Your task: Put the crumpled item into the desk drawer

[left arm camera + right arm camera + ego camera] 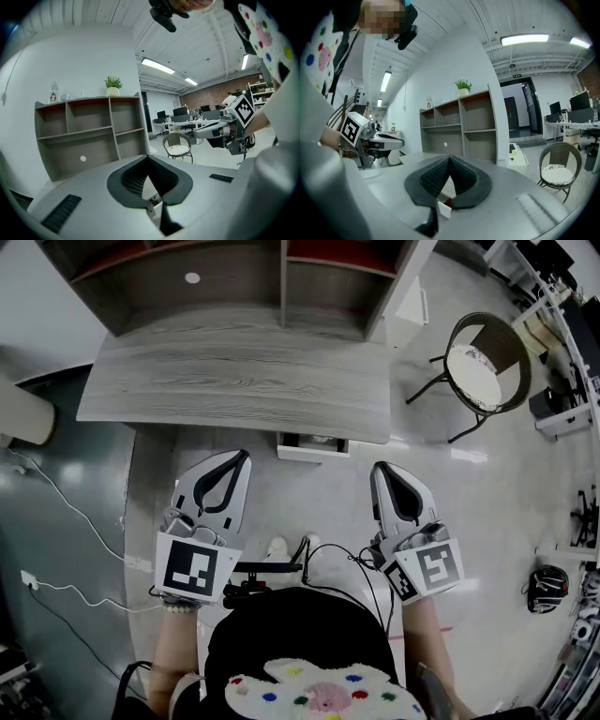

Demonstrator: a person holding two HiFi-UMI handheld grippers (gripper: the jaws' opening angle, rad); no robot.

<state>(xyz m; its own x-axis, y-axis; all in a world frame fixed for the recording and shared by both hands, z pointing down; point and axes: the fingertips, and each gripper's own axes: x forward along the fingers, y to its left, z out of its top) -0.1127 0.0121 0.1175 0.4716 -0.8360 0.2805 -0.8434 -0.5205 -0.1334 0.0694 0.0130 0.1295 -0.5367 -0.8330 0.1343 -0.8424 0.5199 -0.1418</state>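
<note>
Left gripper (pixel 241 459) and right gripper (pixel 381 470) are both pressed together with nothing between the pads, each held in a hand and touching nothing; beyond and between their tips the drawer (pixel 313 447) stands slightly open under the desk (pixel 234 381); a red thing (pixel 449 202) lies inside it, too small to tell whether it is crumpled.

An open-plan office: a wooden bench (pixel 234 381) with shelves (pixel 459 126), a wicker chair (pixel 483 376), and far desks with monitors (pixel 187 115).
</note>
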